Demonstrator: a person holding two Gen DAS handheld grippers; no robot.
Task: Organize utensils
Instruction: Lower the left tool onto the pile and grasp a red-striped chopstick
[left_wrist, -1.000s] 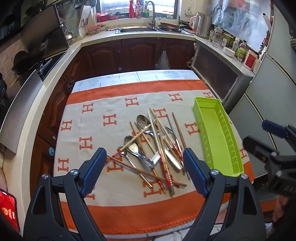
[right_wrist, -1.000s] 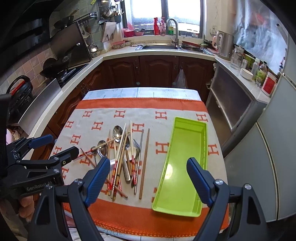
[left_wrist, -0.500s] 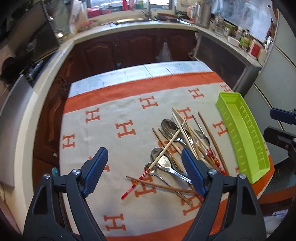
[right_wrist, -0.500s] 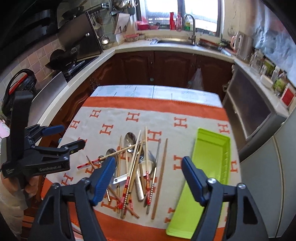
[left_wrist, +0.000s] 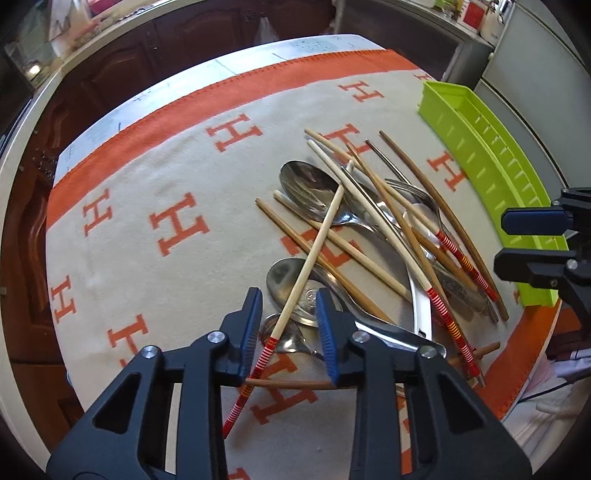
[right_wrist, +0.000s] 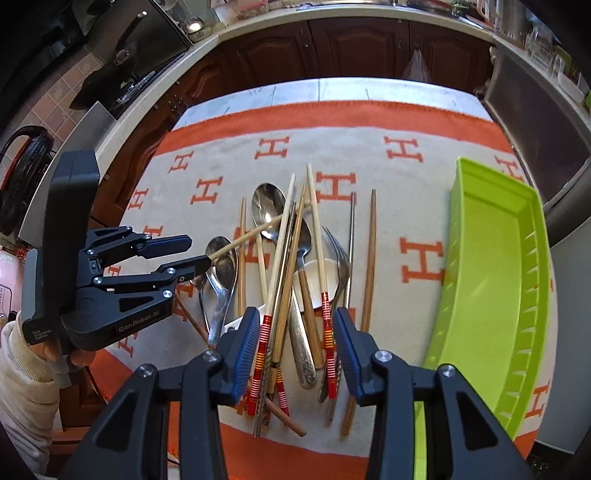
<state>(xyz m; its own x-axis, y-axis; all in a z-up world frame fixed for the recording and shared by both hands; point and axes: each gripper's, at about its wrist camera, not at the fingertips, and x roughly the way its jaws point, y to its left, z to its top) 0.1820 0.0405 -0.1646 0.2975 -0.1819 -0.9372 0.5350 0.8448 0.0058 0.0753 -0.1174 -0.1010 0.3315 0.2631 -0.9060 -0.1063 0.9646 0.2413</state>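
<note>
A: Eyes on the pale chopstick (left_wrist: 314, 254) with the red-striped handle. It lies slantwise over the pile, thin tip up on the big spoon (left_wrist: 310, 188), striped end down near the table's front edge.

B: And the left gripper (left_wrist: 288, 325) sits right over it. The stick runs between the two blue pads, which stand parted, one on each side, not yet touching the wood as far as I can tell.

A: From the right wrist view the left gripper (right_wrist: 195, 254) comes in from the side, its fingers near that stick where it crosses the small spoon (right_wrist: 221, 266). Contact? Too close to call.

B: So the long axis runs roughly along the fingers, a bit skewed. I'd judge a squeeze here catches it just above the stripes.

A: The right gripper (right_wrist: 295, 343) hovers low over the near ends of the pile, pads spread wide around several striped handles (right_wrist: 262, 343), gripping nothing.

B: The green tray (right_wrist: 491, 280) lies empty along the right side of the cloth (left_wrist: 147, 184), well clear of the pile. It's the right gripper's neighbour, so the left has the longer carry.

A: And that stick rests on spoons. Lift it crooked and I'd expect the pile to shift.
</note>
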